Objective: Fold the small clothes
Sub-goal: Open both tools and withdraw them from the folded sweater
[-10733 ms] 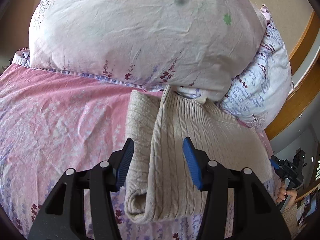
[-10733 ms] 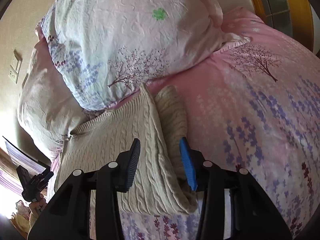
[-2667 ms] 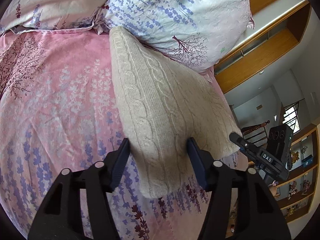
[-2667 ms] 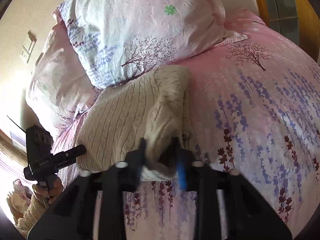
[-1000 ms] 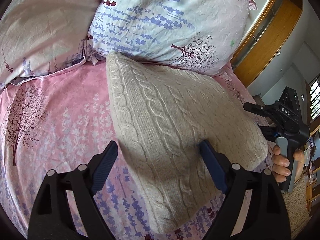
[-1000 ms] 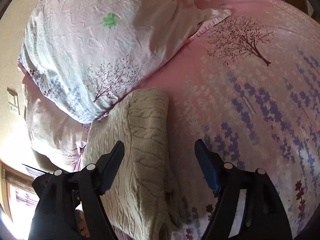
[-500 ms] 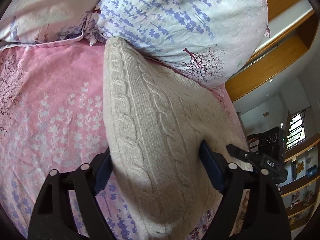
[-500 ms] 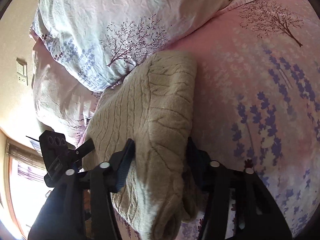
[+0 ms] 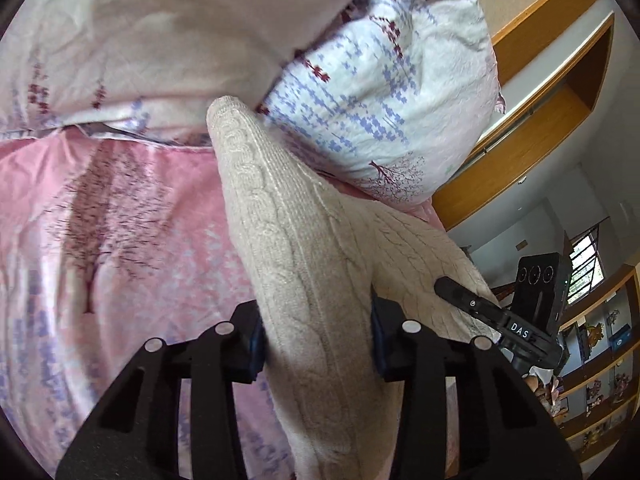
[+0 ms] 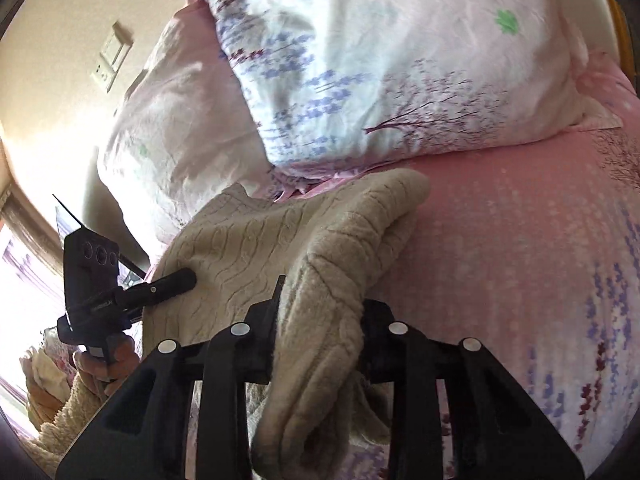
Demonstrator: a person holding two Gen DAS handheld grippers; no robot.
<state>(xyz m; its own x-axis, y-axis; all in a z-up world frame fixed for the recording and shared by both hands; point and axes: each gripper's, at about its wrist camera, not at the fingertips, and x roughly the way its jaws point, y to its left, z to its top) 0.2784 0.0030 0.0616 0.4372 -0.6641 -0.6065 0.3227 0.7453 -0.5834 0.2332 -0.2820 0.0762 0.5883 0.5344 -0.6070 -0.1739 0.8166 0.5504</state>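
Note:
A beige cable-knit sweater (image 9: 296, 248) lies folded on the pink floral bed sheet (image 9: 120, 240), its far end against the pillows. My left gripper (image 9: 316, 336) is shut on one near edge of the sweater. My right gripper (image 10: 320, 332) is shut on the other near edge of the sweater (image 10: 344, 248). Each gripper shows in the other's view: the right one (image 9: 500, 324) at the sweater's right side, the left one (image 10: 132, 292) at its left side. The fingertips are buried in the knit.
Two floral pillows (image 9: 380, 92) (image 10: 380, 64) lean at the head of the bed behind the sweater. A wooden bed frame (image 9: 532, 120) and shelves (image 9: 600, 380) lie to the right. A wall switch (image 10: 112, 56) is on the beige wall.
Both grippers were open around the sweater a second ago; they have closed on its near edges and moved in closer to the pillows.

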